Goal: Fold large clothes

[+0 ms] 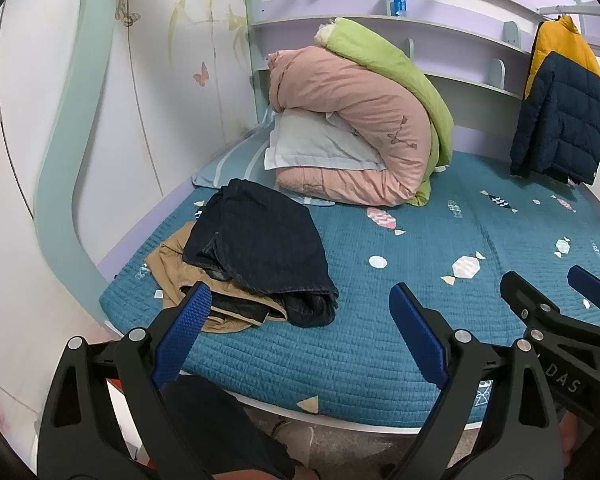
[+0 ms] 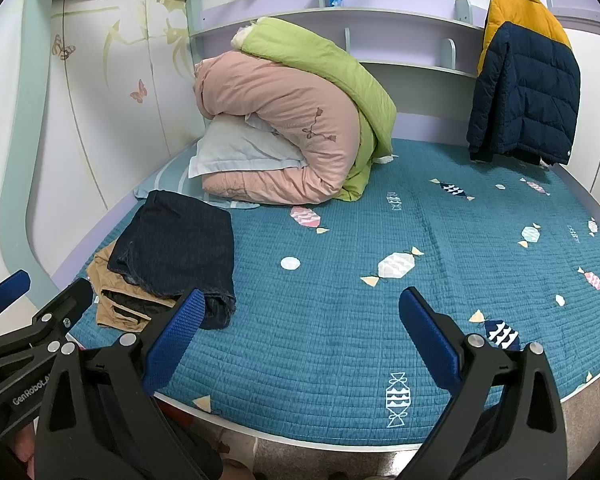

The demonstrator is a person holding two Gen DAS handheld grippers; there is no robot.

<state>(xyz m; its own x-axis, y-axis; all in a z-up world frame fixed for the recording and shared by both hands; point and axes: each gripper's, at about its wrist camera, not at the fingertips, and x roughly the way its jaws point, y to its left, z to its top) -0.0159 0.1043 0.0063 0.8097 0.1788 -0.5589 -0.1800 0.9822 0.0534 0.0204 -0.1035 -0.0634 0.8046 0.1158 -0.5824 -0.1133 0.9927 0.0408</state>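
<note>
Folded dark blue jeans lie on top of a folded tan garment at the left of the teal bed; both also show in the right wrist view, jeans and tan garment. My left gripper is open and empty, held above the bed's front edge just right of the pile. My right gripper is open and empty over the bed's front middle. A navy and yellow puffer jacket hangs on a hanger at the back right, and shows in the right wrist view.
A rolled pink duvet with a green quilt and a white pillow sits at the head of the bed. A painted wardrobe stands to the left. Shelves run along the back wall.
</note>
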